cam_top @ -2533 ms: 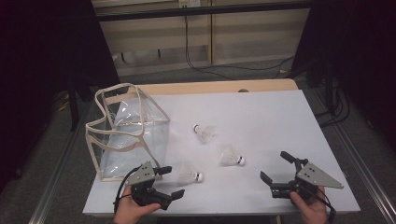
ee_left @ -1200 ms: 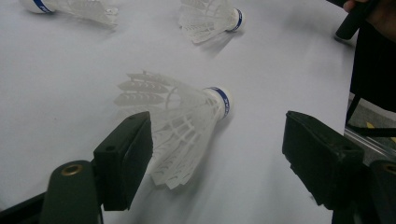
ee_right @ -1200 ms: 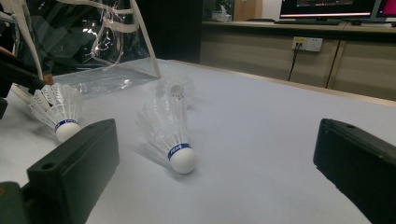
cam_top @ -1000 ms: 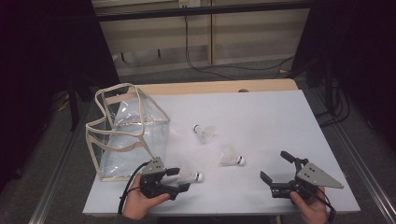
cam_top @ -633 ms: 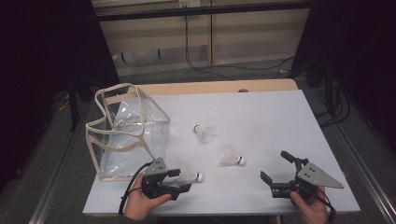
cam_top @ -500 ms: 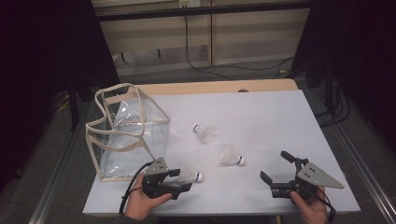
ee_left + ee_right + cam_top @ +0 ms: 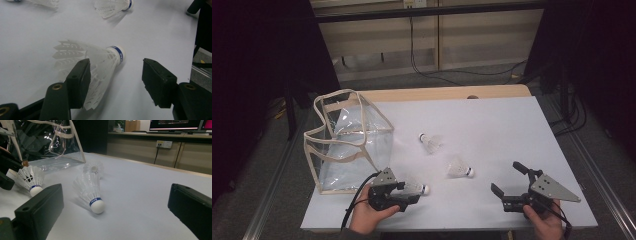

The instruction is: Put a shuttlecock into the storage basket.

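Observation:
Three white shuttlecocks lie on the white table (image 7: 492, 125). The nearest shuttlecock (image 7: 418, 187) (image 7: 100, 62) lies on its side between the jaws of my left gripper (image 7: 410, 193) (image 7: 116, 75). Those jaws have just been closing; one pad meets the feather skirt, while the other stands apart from the cork, so the gripper is open. My right gripper (image 7: 505, 176) (image 7: 115, 202) rests open at the front right with nothing between its jaws. A second shuttlecock (image 7: 459, 169) (image 7: 91, 192) lies just ahead of it, and a third shuttlecock (image 7: 430, 143) (image 7: 93, 168) farther back.
A clear plastic bag (image 7: 347, 142) (image 7: 50, 142) with beige trim stands open at the table's left, just behind my left hand. The table's front edge runs close under both hands. Dark floor and cables lie beyond the far edge.
My left gripper slid forward and right until its jaws straddle the nearest shuttlecock, and the jaws have narrowed around it. The right gripper and the other two shuttlecocks have not moved.

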